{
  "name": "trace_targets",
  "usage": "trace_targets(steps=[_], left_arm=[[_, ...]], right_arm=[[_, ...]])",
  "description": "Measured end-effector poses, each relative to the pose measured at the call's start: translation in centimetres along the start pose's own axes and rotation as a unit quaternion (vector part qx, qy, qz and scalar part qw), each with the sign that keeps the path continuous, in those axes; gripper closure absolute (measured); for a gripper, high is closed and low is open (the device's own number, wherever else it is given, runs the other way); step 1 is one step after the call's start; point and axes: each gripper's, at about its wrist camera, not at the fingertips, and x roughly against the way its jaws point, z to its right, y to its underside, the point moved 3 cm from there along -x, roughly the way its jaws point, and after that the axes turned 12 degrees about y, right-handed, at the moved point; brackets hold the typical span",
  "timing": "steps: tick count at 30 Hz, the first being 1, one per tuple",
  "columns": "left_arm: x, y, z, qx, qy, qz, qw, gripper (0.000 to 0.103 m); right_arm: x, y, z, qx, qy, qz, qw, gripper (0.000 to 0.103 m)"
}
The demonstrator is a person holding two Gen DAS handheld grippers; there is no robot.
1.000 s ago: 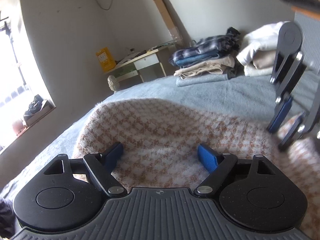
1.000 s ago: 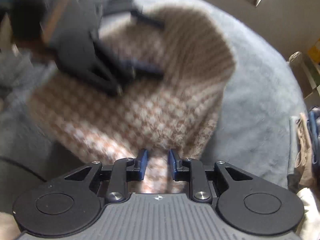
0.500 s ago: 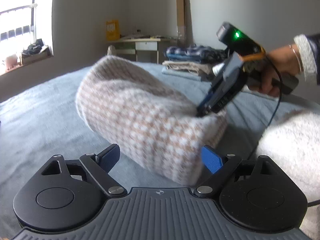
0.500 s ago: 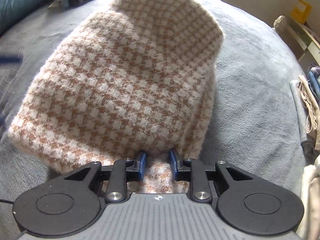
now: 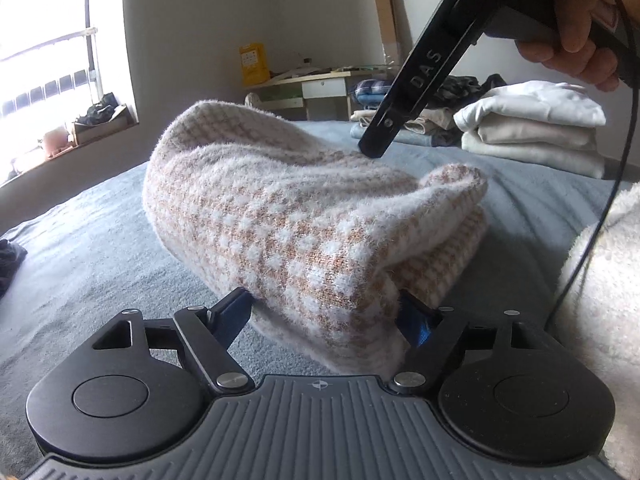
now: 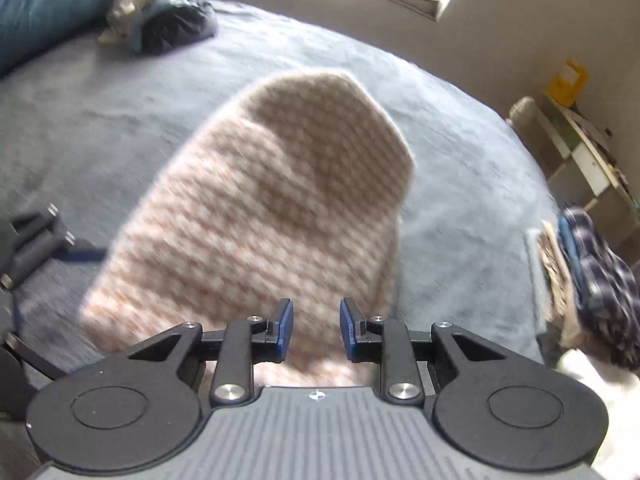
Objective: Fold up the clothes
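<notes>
A fuzzy beige-and-white checked sweater [image 5: 304, 216] lies folded in a thick bundle on the blue-grey bed [image 5: 100, 264]. My left gripper [image 5: 322, 300] is open wide, low on the bed, with the bundle's near end between its blue fingers [image 5: 234, 312]. My right gripper [image 5: 376, 146], held by a hand [image 5: 580, 12], slants down from the upper right, its tip at the sweater's top surface. From the right wrist the sweater [image 6: 272, 200] is seen below. The right gripper [image 6: 316, 332] is open by a narrow gap with nothing pinched. The left gripper [image 6: 44, 240] shows at the left edge.
Stacks of folded clothes [image 5: 532, 128] sit at the bed's far end before a low desk [image 5: 316, 84]. A white fluffy garment [image 5: 600, 300] and a black cable [image 5: 600, 208] are at the right. A dark clothes heap [image 6: 172, 28] and a blue pillow [image 6: 52, 0] lie far left.
The sweater went from spread out to a folded bundle. My right gripper left the bundle's front corner and now sits at its top. My left gripper closed in on the near end.
</notes>
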Motion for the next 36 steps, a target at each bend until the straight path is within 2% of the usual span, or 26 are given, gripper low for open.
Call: trace_targets(steps=[3,5,8,11,18,23,26,30,33,36], left_arm=[[-0.4,0.2,0.6,-0.020,-0.030,-0.009,0.9993,0.033],[-0.6,0.6,0.9,-0.042,-0.057,-0.025,0.9972,0.041],[-0.3,1.3,0.5,-0.046,-0.086,-0.050,0.9939,0.043],[0.2,1.6,-0.3,-0.035,-0.094,-0.071,0.9925,0.043],[-0.1,2.3,0.0,-0.033,-0.097,-0.093,0.9904,0.043],[0.2,2.1,-0.2,-0.040,-0.083,-0.088,0.9919,0.043],[1.5,1.7,-1.1,-0.014,-0.038,-0.073,0.9965,0.039],[4.5,2.1,-3.2,0.017,0.014,-0.073,0.9971,0.034],[7.3,2.0,-5.3,0.050,-0.004,-0.049,0.9976,0.034],[8.3,0.2,-6.8,0.067,-0.027,0.004,0.9974,0.037]], right_arm=[[0.3,-1.3,-1.6,0.011,-0.007,0.018,1.000,0.076],[-2.0,-1.0,-2.6,0.026,0.004,0.003,1.000,0.076],[-3.0,-0.5,-2.7,0.020,0.002,-0.011,1.000,0.076],[-3.0,-0.1,-2.5,0.020,-0.006,-0.024,0.999,0.077],[-3.2,0.6,-2.7,0.026,-0.014,-0.037,0.999,0.077],[-3.2,1.4,-2.9,0.029,-0.009,-0.043,0.999,0.077],[-3.1,1.5,-2.9,0.030,-0.005,-0.043,0.999,0.077],[-2.9,1.7,-2.8,0.028,-0.006,-0.041,0.999,0.077],[-2.8,1.9,-2.8,0.029,-0.008,-0.039,0.999,0.077],[-2.7,2.2,-2.8,0.034,-0.009,-0.040,0.999,0.077]])
